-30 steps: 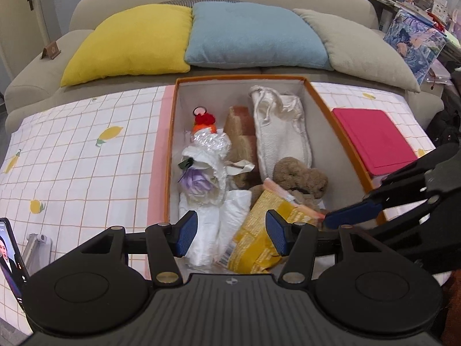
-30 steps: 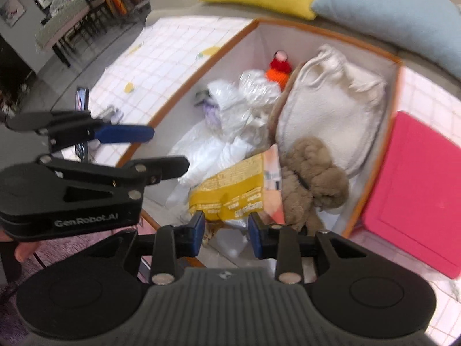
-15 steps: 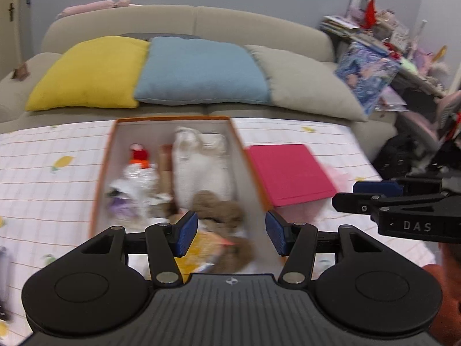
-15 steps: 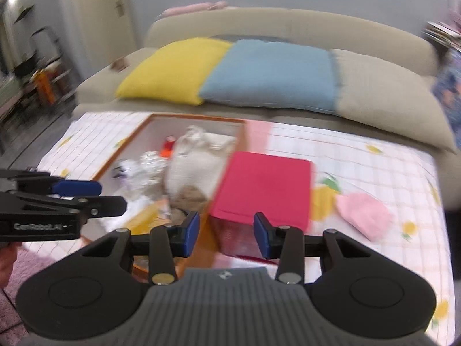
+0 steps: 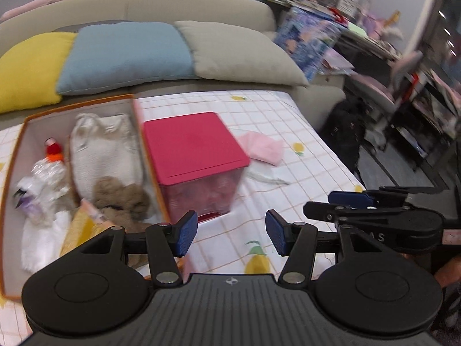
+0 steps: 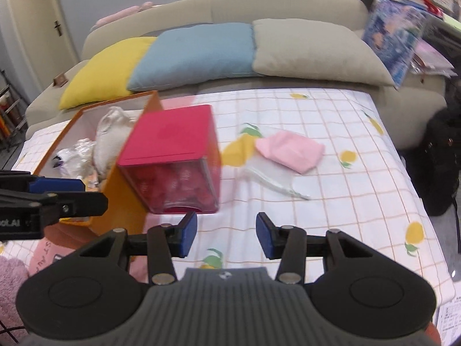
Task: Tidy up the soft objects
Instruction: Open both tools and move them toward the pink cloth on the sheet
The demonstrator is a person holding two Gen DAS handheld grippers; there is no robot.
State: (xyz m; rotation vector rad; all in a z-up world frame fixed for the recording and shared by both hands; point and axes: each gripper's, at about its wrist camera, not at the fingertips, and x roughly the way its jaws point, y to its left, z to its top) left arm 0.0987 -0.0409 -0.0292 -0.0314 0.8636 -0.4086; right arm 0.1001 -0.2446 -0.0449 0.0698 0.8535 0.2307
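An orange-rimmed box [image 5: 135,115] [image 6: 124,199] on the checked cloth holds soft things: a cream drawstring bag [image 5: 103,150], a brown plush [image 5: 121,199], crinkled plastic [image 5: 43,178] and a yellow packet [image 5: 80,227]. A folded pink cloth [image 6: 291,150] [image 5: 263,150] lies on the cloth right of the red-lidded clear box [image 6: 173,158] [image 5: 196,155]. A clear plastic bag [image 6: 270,178] lies in front of the pink cloth. My left gripper [image 5: 232,233] is open and empty, in front of the red box. My right gripper [image 6: 226,235] is open and empty, well short of the pink cloth.
A sofa with yellow [image 6: 100,72], blue [image 6: 196,54] and grey [image 6: 311,49] pillows runs along the table's far side. Cluttered shelves and a chair [image 5: 403,80] stand to the right. A pink rug [image 6: 11,276] lies below the table's near left edge.
Both grippers have pulled back from over the orange box and swung right. The views now face the red box and the pink cloth. Both stay open and empty.
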